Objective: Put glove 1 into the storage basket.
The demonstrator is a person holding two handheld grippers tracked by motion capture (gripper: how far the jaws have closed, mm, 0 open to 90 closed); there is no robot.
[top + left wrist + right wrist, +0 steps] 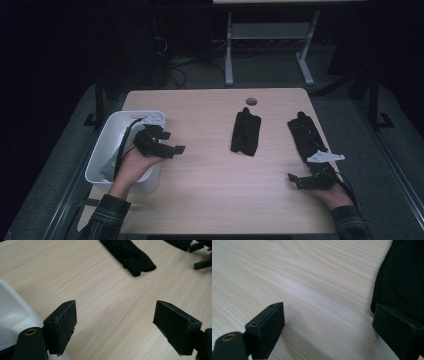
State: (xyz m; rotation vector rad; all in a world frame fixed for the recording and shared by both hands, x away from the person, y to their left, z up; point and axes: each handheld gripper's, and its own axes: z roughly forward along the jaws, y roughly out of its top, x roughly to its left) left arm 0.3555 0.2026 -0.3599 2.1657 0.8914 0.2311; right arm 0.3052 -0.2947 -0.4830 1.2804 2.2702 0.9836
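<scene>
Two black folded cloth pieces lie on the wooden table [210, 170]: one in the middle [245, 132], the other near the right edge [305, 136]. My left gripper [172, 142] hovers at the right rim of a white bin [107, 145], its jaws wide open and holding nothing. In the left gripper view the gripper [115, 312] faces bare wood, with the middle cloth [130, 255] farther off. My right gripper [296, 180] is open just in front of the right cloth. In the right gripper view the gripper [328, 312] has that cloth [404, 277] beside its right jaw.
The white bin [10, 312] sits at the table's left edge, partly overhanging it. A round cable hole [251, 101] is near the far edge. A desk frame [270, 45] and cables stand on the dark floor beyond.
</scene>
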